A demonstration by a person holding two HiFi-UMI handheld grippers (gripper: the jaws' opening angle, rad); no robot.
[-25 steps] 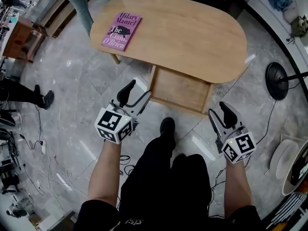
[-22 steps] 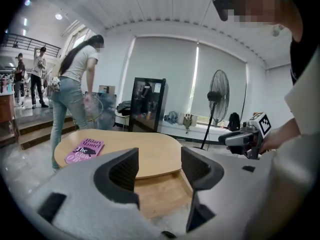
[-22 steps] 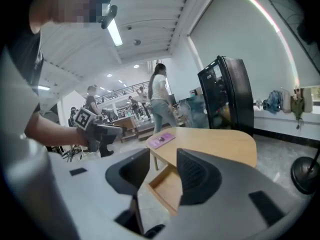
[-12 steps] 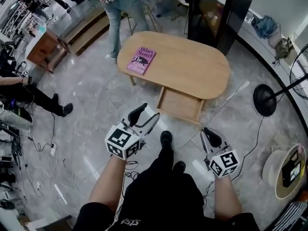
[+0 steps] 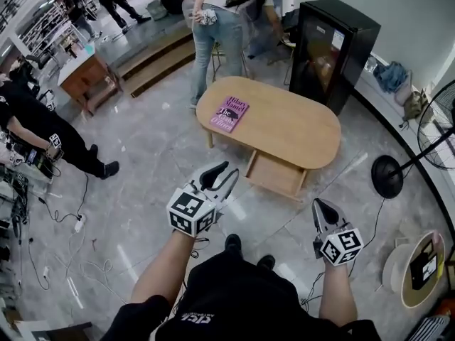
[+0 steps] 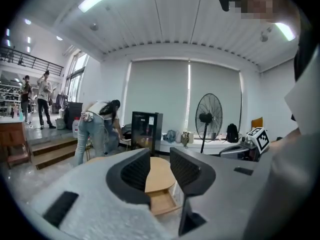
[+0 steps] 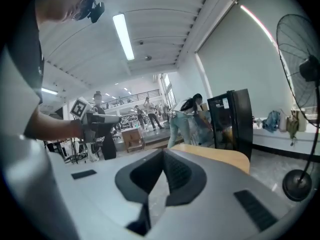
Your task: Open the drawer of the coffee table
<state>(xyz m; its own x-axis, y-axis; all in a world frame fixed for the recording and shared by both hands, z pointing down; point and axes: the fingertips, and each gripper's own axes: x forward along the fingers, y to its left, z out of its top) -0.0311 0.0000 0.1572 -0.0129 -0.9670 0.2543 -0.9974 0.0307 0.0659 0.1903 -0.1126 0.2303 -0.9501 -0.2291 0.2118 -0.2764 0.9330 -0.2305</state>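
The oval wooden coffee table stands on the grey floor ahead of me, with its drawer pulled out toward me and showing an empty bottom. A pink book lies on the table's left end. Both grippers are held high and well short of the table, touching nothing. My left gripper is closing, with a gap still between its jaws and nothing in it; through that gap the left gripper view shows the table and the drawer. My right gripper is shut and empty.
A black cabinet stands behind the table. A standing fan's base is at the right. A person bends over beyond the table, and others stand at the left. Cables trail over the floor at the left.
Both grippers have risen and drawn back from the open drawer, and the table now looks smaller and farther off. The right jaws closed fully; the left jaws narrowed.
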